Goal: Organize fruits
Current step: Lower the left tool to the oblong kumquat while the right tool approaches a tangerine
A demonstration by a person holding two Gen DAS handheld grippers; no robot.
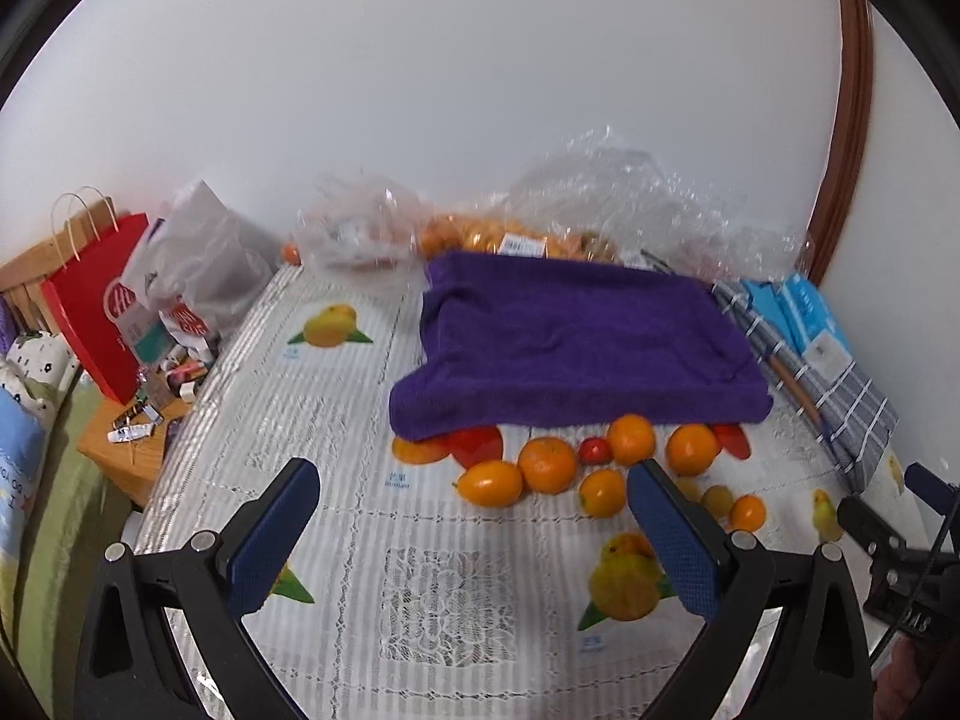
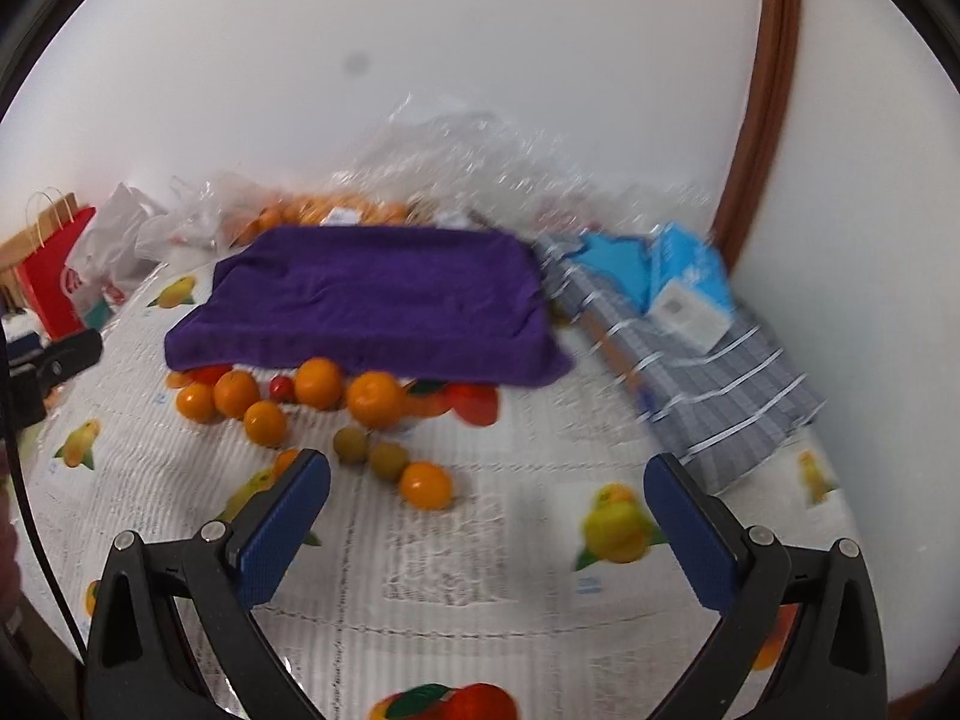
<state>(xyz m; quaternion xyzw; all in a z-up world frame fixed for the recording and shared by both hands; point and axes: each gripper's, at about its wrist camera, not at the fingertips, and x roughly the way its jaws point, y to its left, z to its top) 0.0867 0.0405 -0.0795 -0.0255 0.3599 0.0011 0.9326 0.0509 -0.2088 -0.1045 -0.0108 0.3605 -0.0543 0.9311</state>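
Observation:
Several oranges lie loose on the fruit-print tablecloth just in front of a purple towel draped over a raised object. A small red fruit sits among them. In the right wrist view the oranges lie with two brownish-green fruits and one orange nearer. My left gripper is open and empty, short of the oranges. My right gripper is open and empty, just short of the nearest orange. It also shows at the right edge of the left wrist view.
Clear plastic bags with more oranges stand behind the towel by the wall. A checked cloth and blue packets lie at the right. A red paper bag and clutter stand on a wooden stand at the left.

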